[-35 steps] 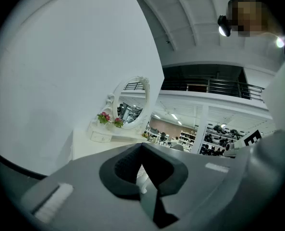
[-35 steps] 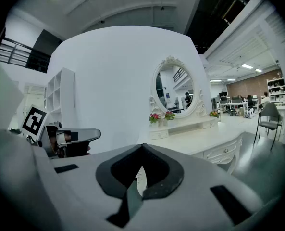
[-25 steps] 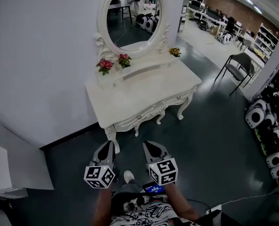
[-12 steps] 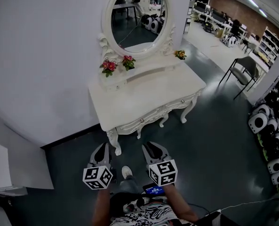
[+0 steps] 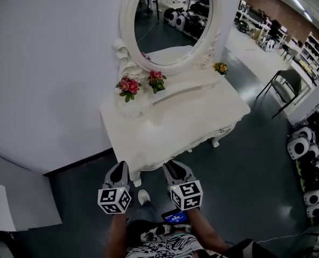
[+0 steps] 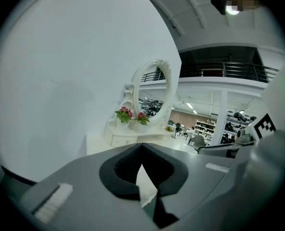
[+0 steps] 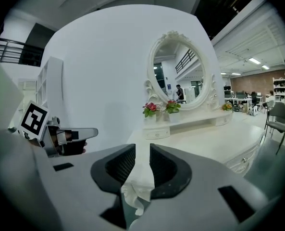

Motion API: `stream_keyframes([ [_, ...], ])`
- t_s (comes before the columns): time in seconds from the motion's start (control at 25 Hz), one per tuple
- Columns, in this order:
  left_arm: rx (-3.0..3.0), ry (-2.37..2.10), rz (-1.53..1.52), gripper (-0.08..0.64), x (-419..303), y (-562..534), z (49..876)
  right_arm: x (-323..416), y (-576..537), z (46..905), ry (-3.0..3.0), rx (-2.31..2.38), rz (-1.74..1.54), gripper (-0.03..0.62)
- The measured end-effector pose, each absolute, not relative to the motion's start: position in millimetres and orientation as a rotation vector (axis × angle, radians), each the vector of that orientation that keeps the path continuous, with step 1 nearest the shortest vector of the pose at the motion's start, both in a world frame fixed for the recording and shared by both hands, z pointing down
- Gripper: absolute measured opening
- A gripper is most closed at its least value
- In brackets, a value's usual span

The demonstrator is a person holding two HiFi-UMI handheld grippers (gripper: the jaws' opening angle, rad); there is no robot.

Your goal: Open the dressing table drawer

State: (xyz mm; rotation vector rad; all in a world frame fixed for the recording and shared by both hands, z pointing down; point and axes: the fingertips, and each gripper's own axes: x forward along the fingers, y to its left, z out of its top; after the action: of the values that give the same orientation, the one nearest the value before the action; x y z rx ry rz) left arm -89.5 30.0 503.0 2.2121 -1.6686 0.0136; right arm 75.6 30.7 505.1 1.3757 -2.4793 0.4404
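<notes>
The white dressing table (image 5: 181,123) stands against the wall under an oval mirror (image 5: 172,23). Its front edge overhangs, so the head view hides the drawer. The right gripper view shows a carved drawer front with a small knob (image 7: 243,159) at the right. My left gripper (image 5: 121,166) (image 6: 141,146) hovers just before the table's front left corner, its jaws shut with nothing in them. My right gripper (image 5: 172,167) (image 7: 142,149) is beside it at the front edge. Its jaws are opening, and only the table leg shows through the gap.
Pink flower pots (image 5: 128,85) (image 5: 157,80) and a yellow one (image 5: 220,67) sit on the raised shelf, which has small drawers (image 7: 156,133). A chair (image 5: 288,85) and rounded white machines (image 5: 302,144) stand to the right. A white cabinet (image 5: 14,203) is at lower left.
The person has stepped toward the dressing table. Both grippers went forward with them and now sit at its front edge, which covers the drawer front seen earlier.
</notes>
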Motion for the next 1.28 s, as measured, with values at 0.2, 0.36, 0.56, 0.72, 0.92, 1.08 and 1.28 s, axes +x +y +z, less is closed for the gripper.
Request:
stream_keyframes([
  [0.2, 2.233, -1.607, 0.079, 0.002, -115, -49, 518, 40, -50, 516, -2.428, 1.372, 0.447, 0.094],
  [0.36, 2.249, -1.566, 0.107, 0.002, -129, -97, 526, 24, -96, 528, -2.387, 1.381, 0.456, 0.094],
  [0.56, 2.254, -1.534, 0.144, 0.002, -135, -138, 537, 15, -135, 532, -2.362, 1.386, 0.462, 0.094],
  [0.72, 2.259, -1.504, 0.15, 0.002, -130, -158, 544, 12, -156, 534, -2.344, 1.378, 0.447, 0.095],
  [0.92, 2.244, -1.477, 0.18, 0.002, -127, -179, 559, 10, -173, 542, -2.326, 1.368, 0.463, 0.098],
  [1.08, 2.212, -1.475, 0.23, 0.002, -129, -192, 575, 5, -189, 560, -2.312, 1.33, 0.49, 0.101],
  [1.28, 2.178, -1.481, 0.253, 0.002, -132, -208, 597, -3, -211, 588, -2.295, 1.268, 0.507, 0.104],
])
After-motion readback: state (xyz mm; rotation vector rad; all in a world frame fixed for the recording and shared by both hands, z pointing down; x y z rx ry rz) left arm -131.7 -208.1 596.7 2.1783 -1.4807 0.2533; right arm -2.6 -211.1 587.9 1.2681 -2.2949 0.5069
